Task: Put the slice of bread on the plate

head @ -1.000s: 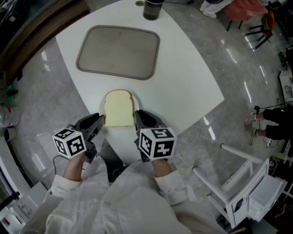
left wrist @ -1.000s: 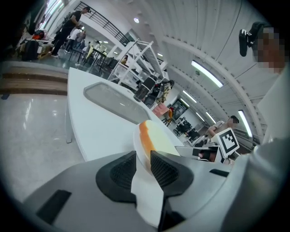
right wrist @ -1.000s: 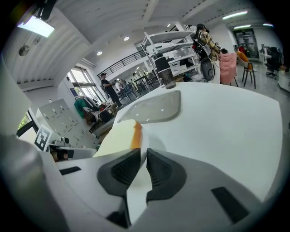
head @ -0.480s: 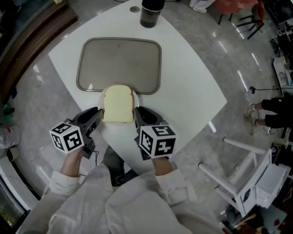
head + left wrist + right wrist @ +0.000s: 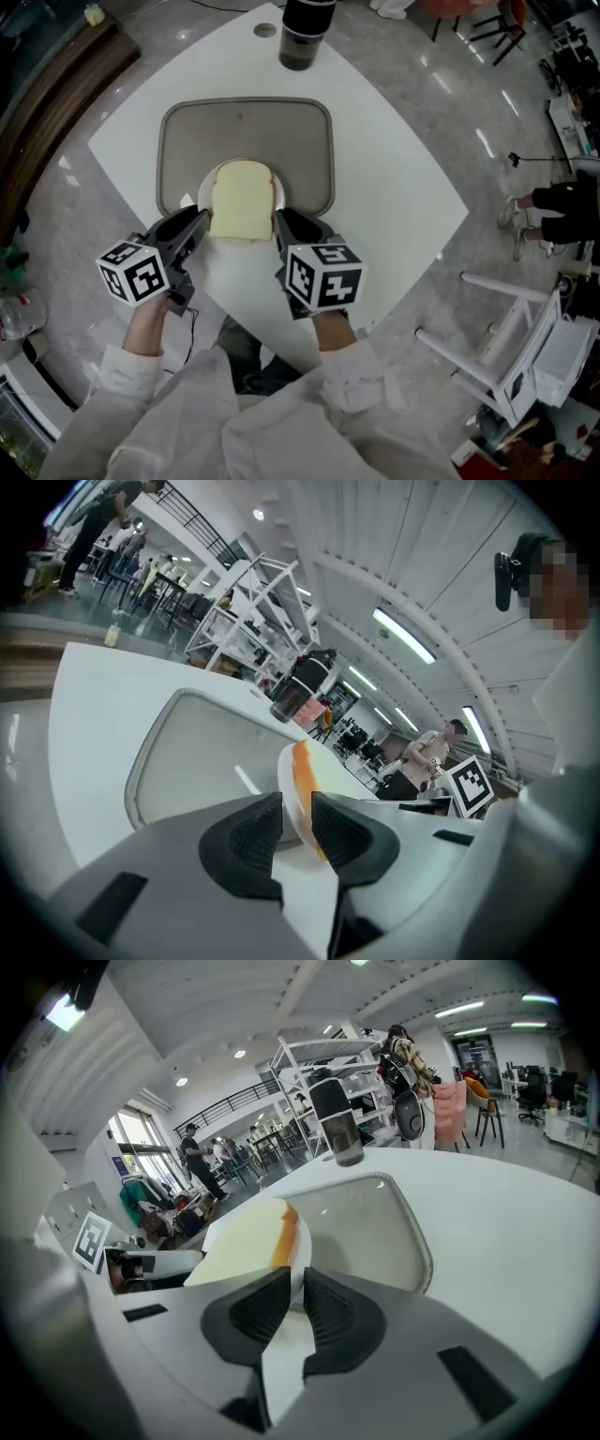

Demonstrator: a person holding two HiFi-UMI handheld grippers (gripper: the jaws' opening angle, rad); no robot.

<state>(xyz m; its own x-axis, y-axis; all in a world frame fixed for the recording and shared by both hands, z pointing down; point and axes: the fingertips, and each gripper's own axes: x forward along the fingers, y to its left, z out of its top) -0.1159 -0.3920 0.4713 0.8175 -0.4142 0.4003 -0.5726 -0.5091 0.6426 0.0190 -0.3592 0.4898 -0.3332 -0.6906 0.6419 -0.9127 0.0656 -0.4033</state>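
**Plate gripped on both sides, bread already seated on it**

Position of task item: the slice of bread [image 5: 246, 200] lies flat on the white plate [image 5: 201, 195] at the centre of the head view. It covers most of the plate, and only slivers of rim show at its left and right edges. Its long axis runs up the frame, rounded crust end uppermost. The plate overlaps the lower edge of the tray [image 5: 309, 141] on the white table [image 5: 394, 187]. A dark cup [image 5: 302, 37] stands well apart at the top of the frame.

Relation to the jaws: the bread sits between the two grippers, directly ahead of both. The left gripper [image 5: 192, 230] is at the plate's lower-left rim and the right gripper [image 5: 289, 225] at its lower-right rim, about equally near. Neither touches the bread itself.

Left gripper [image 5: 295, 822]: the jaws are drawn almost together, with only a thin slot between the ribbed pads. The plate rim [image 5: 286, 780] stands in that slot, the orange crust of the bread [image 5: 300, 766] just beyond it.

Right gripper [image 5: 295, 1299]: same condition, jaws pinched nearly closed on the plate rim [image 5: 302, 1241]. The bread [image 5: 244, 1241] lies just past the pads.

Assessment: the bread-on-plate condition appears met. A shadow under the plate in the right gripper view suggests it is held clear of the tray, though contact cannot be ruled out. Any coming move depends on both grips staying level, or the loose slice may slide.
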